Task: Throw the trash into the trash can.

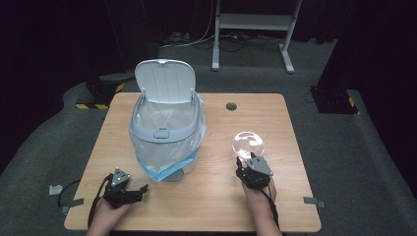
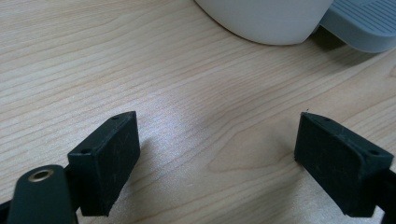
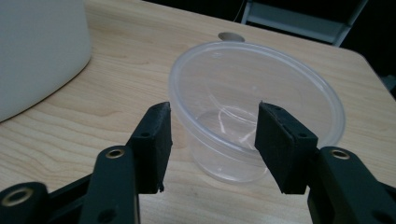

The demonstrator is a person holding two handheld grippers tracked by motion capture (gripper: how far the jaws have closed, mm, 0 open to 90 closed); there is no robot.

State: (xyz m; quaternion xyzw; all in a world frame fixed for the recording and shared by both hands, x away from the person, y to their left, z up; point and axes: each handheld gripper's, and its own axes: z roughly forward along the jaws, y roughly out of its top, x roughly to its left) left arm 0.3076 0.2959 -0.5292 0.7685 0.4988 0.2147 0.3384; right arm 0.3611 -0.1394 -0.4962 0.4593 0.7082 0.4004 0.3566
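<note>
Clear plastic cup (image 3: 254, 121) sits upright on the wooden table (image 1: 216, 196), right in front of the right gripper (image 3: 212, 140). The near side of the cup is between the two black jaws of that gripper. One jaw is outside the cup's wall and the other seems to reach over the rim, but they are not squeezing it yet. The jaws are about half open. From above, the cup (image 1: 248, 144) is just past the tips of the right gripper (image 1: 246, 164). Over on the other side, the left gripper (image 2: 215, 154) rests low on the table with its jaws wide open and nothing in them. A white bin (image 1: 167, 132) with its lid up and a bag inside stands just ahead of the left gripper (image 1: 140, 189).
</note>
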